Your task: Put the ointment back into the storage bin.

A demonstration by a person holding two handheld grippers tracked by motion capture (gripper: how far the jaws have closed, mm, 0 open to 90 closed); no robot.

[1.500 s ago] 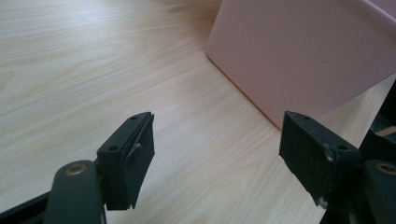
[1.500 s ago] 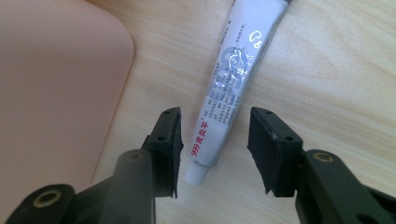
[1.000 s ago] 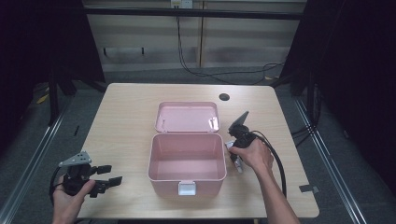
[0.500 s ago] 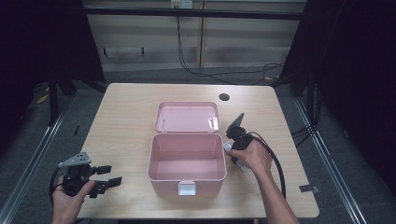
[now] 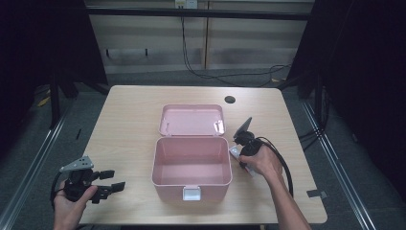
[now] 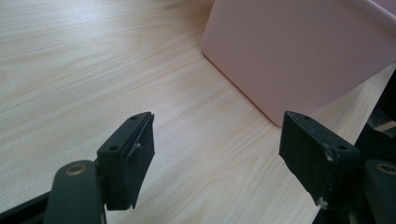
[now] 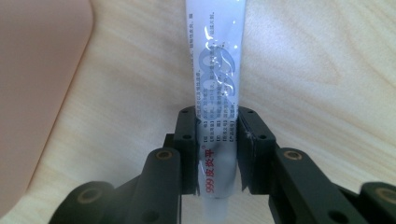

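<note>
The right gripper [image 7: 216,149] has its jaws clamped across a white tube [image 7: 215,70], whose long axis runs toward 12 o'clock; the open pink box [image 5: 191,160] sits just at 9 o'clock. The left gripper [image 6: 217,158] gapes wide, holding nothing.

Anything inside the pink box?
The open pink box looks empty: bare pink floor in the high view. The near front wall hides a strip of floor just behind it.

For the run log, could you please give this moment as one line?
right hand-held gripper: shut on white tube | left hand-held gripper: open | pink box: lid open, nothing visible inside
</note>
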